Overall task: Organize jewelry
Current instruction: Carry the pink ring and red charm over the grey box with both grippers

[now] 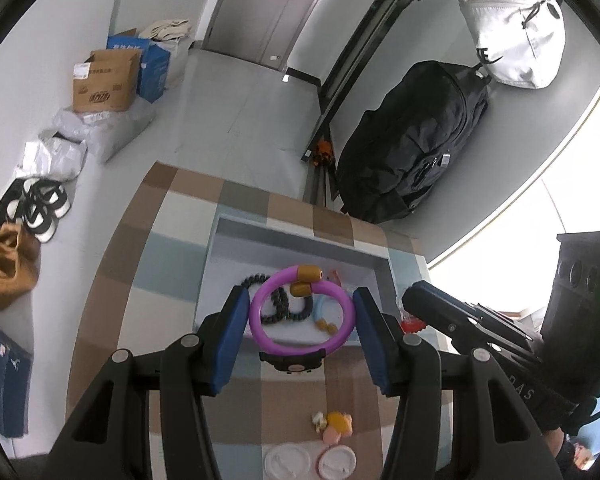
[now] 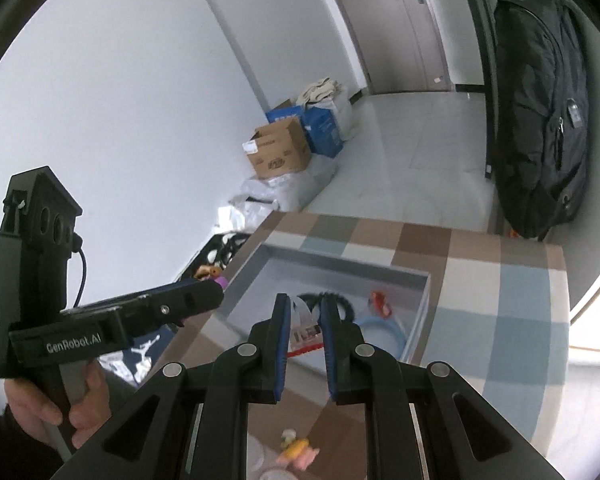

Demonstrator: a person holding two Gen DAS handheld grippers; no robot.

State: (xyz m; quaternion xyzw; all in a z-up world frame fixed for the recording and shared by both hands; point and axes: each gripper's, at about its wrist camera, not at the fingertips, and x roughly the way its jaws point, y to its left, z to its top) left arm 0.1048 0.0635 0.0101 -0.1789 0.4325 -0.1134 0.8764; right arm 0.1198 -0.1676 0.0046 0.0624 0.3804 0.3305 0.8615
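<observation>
My left gripper [image 1: 302, 298] is shut on a purple ring bangle with gold beads [image 1: 259, 320], held above a grey tray [image 1: 259, 236] on the checked tablecloth. In the tray lie a black bead bracelet [image 1: 277, 304], a light blue bangle [image 2: 384, 330] and a red item [image 2: 381, 303]. My right gripper [image 2: 304, 304] is shut on a small clear packet with red trim [image 2: 304, 334], held over the tray's near edge. The right gripper also shows at the right of the left wrist view [image 1: 410, 294].
A small yellow and pink trinket [image 1: 336, 424] and two round white lids [image 1: 285, 460] lie on the cloth near me. A black backpack [image 1: 416, 140] hangs by the wall past the table. Cardboard boxes [image 1: 103, 80] and shoes [image 1: 39, 208] sit on the floor at left.
</observation>
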